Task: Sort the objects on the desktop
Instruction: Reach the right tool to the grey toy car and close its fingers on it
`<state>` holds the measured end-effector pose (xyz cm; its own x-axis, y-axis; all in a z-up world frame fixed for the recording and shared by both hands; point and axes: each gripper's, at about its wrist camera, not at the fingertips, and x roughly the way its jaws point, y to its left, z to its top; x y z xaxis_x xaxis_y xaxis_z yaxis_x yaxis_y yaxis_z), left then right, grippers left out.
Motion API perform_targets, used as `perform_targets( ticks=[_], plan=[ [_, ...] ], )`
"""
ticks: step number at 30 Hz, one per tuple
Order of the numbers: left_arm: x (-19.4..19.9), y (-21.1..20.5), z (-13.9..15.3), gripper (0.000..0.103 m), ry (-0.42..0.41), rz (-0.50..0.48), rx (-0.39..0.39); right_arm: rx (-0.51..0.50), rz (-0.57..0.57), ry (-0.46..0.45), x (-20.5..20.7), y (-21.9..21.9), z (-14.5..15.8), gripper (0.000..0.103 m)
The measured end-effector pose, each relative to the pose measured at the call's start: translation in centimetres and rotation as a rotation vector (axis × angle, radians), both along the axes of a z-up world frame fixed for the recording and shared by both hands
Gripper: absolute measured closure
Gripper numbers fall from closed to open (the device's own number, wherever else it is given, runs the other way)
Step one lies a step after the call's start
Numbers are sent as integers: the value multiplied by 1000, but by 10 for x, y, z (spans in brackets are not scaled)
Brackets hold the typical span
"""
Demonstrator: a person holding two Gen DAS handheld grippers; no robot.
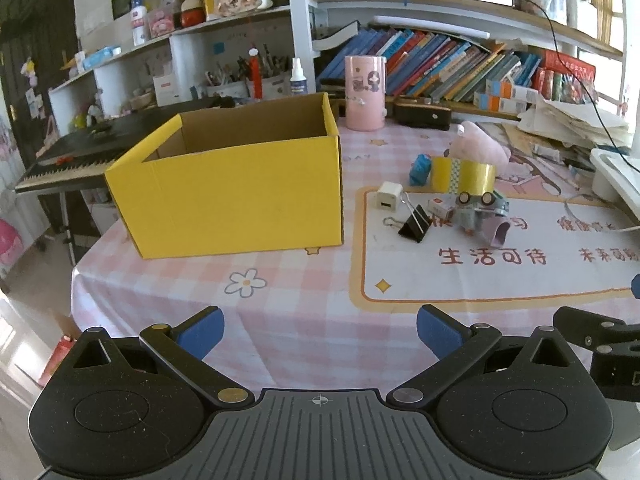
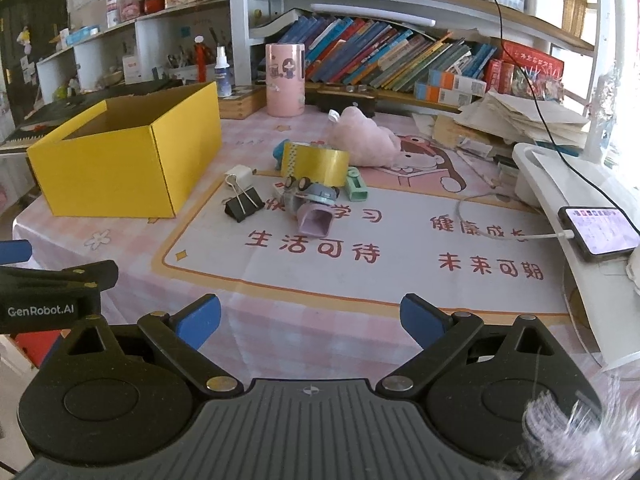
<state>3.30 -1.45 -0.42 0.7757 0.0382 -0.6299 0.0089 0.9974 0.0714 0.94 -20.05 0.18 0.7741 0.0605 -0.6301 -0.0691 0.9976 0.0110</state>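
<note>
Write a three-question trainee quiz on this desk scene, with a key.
1. True or false: the yellow box already holds sorted items.
2. Which object lies nearest the box: A) black binder clip B) pink plush C) phone?
3. Fill in: both the left gripper and the right gripper are ____.

Key: 1 false, the visible interior looks empty. 2 A. 3 open.

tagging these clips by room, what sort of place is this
Most likely a child's study desk at home: crowded bookshelves, a pink checked tablecloth with a cartoon desk mat, and a pink plush toy.
</note>
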Motion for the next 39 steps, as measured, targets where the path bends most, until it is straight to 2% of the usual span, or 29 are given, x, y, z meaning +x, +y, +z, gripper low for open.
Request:
perform_targets(
  ticks=[4, 14, 26, 39],
  plan=[
    [2, -1, -1, 0, 12, -3, -23, -6, 5, -10, 2, -2, 5, 6],
    [14, -6, -1, 0, 18, 38, -17, -3, 36, 13, 27, -11, 4, 11],
    [42, -18, 1, 0, 24, 136, -12, -6, 112, 23, 75, -24, 3, 12],
    [58, -38, 2, 0, 23, 176, -2, 26, 221, 44, 118, -39, -4, 17]
  ],
)
